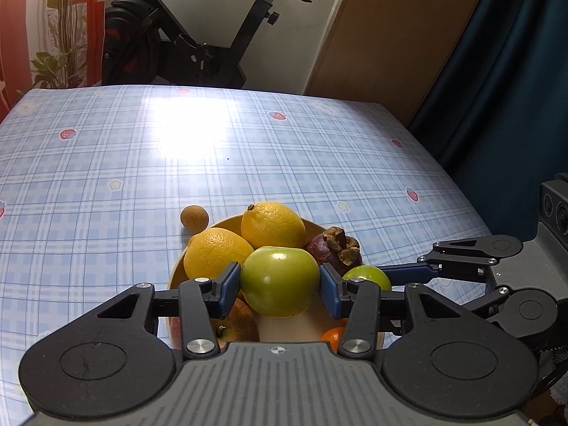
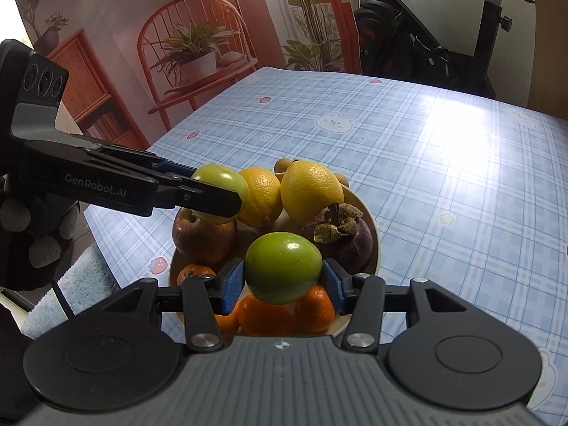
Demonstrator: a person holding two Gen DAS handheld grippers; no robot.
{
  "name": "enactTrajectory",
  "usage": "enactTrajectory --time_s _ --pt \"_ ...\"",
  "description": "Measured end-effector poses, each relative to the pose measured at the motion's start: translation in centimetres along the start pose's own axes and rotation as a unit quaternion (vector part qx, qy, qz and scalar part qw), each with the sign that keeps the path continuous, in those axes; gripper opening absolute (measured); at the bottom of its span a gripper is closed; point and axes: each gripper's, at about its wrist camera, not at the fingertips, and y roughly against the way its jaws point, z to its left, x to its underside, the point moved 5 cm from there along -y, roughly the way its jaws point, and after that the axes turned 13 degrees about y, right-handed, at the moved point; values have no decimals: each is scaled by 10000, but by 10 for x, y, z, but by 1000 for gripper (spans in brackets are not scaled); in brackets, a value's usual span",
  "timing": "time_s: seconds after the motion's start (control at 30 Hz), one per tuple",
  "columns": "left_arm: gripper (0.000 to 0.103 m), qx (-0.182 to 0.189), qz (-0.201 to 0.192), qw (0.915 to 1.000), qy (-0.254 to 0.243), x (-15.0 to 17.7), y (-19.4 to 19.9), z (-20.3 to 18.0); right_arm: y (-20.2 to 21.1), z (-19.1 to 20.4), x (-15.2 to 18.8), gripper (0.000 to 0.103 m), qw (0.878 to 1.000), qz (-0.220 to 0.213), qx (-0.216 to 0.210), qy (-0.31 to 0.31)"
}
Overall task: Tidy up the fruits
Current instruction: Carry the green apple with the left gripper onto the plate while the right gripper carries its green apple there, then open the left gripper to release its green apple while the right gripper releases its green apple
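A table under a blue plaid tablecloth (image 1: 319,163) with strawberry and bunny prints fills the middle of both views. An exercise bike (image 1: 198,35) stands beyond the table's far edge at the top of the left wrist view, and a dark teal curtain (image 1: 514,71) hangs at the upper right.

A cream bowl (image 2: 371,220) sits low and central in both frames, heaped with fruit. The left gripper (image 1: 280,285) fills the bottom of its own view, its blue pads clenched on a green apple (image 1: 280,280) held above the bowl. In the right wrist view this same gripper reaches in from the left edge with that fruit at its tip. The right gripper (image 2: 284,280) is likewise clamped on a second green apple (image 2: 284,266), low centre of its frame, over the near side of the bowl.

Two lemons (image 2: 310,191) lie side by side at the back of the bowl. A red apple (image 2: 204,236) sits at its left side and a purple mangosteen (image 2: 349,238) with a dried calyx at its right. Mandarins (image 2: 316,307) crowd the bowl's near edge, under the right gripper. A small brown longan (image 1: 194,217) rests on the cloth just beyond the bowl's rim, left of centre in the left wrist view
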Motion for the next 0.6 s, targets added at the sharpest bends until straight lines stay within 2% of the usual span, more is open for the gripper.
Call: enactTrajectory --time_s 0.6 --pt "51 -49 184 9997 137 0 -14 -2 -8 3 1 51 10000 54 -54 19"
